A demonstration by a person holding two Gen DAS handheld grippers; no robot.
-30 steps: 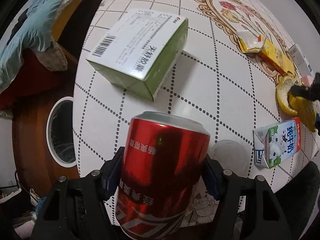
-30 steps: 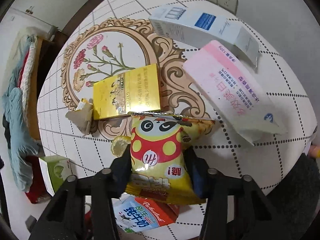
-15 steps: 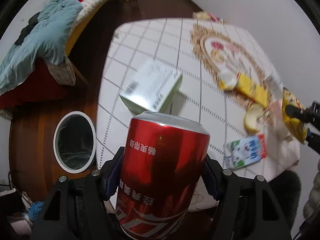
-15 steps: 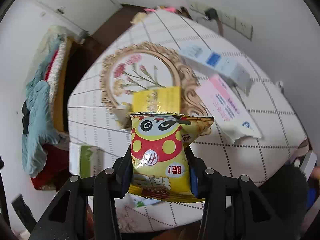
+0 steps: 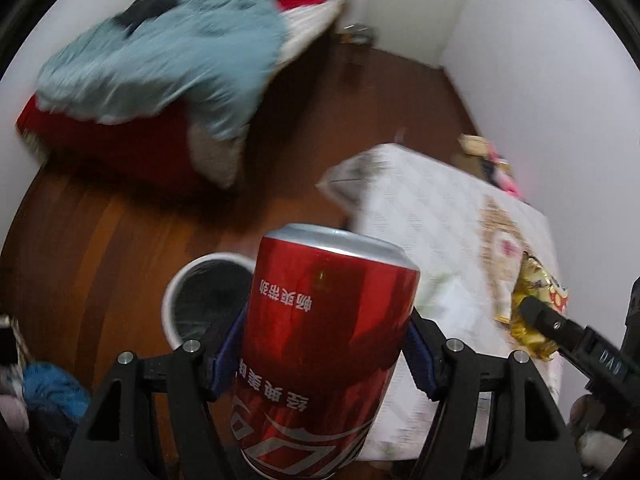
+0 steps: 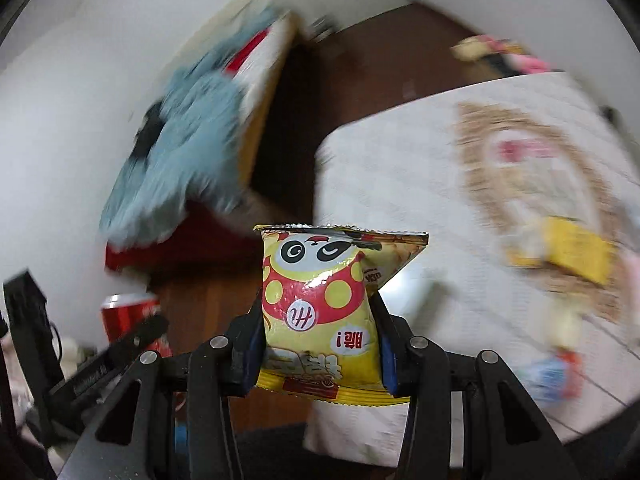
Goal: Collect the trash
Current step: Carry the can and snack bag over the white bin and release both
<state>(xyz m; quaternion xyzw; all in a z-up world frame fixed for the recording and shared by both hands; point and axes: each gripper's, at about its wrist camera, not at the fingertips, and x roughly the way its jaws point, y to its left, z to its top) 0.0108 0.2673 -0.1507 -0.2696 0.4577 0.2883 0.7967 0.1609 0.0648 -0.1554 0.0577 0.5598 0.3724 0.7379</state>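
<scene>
The left gripper (image 5: 326, 356) squeezes a red can (image 5: 324, 340) near the bin (image 5: 172, 300), the right gripper (image 6: 318, 350) pinches a snack bag (image 6: 320, 312), neither is dropped yet, and more trash waits on the table (image 6: 400, 184).

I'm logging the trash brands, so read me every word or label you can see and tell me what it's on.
"畅爽带劲", upside down: red can.
"经典美味", upside down: same can, lower down.
"脆!", upside down: yellow snack bag; its larger characters are partly hidden.
"DAO", roughly: right tongs' finger.
Yellow box: too blurred to read.
</scene>
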